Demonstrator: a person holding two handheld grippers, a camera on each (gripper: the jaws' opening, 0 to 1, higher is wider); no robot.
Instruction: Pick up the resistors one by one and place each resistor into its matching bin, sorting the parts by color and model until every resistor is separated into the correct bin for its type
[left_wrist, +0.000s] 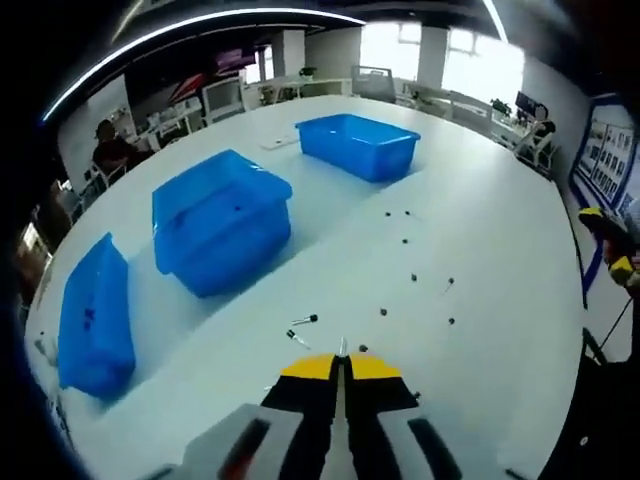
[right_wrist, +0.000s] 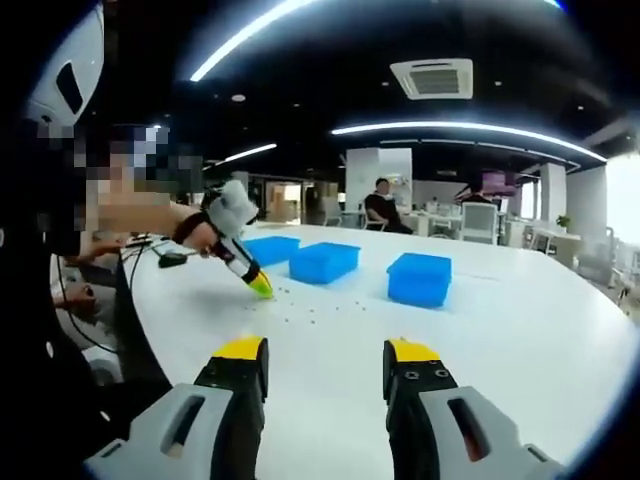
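**Left tool pinched at the resistors, right tool spread above the worktop**

Left tool (left_wrist: 341, 352) has its yellow-tipped jaws pressed together on the white worktop (left_wrist: 480, 230), and we see a thin metal sliver poking out between the tips; we cannot tell whether it is a resistor's lead. Just left of those tips lie 2 resistors (left_wrist: 300, 330), and more small dark parts (left_wrist: 412, 277) are scattered to the right.

Going left to right in the left gripper view, we count 3 blue bins: a near bin (left_wrist: 92, 320) at the worktop's edge, a middle bin (left_wrist: 220, 218), and a far bin (left_wrist: 358, 145).

Our right tool (right_wrist: 325, 350) hangs above the worktop with its jaws wide apart and nothing between them. In the right gripper view the left tool (right_wrist: 260, 286) touches down among the scattered parts, a hand (right_wrist: 200, 232) gripping it.
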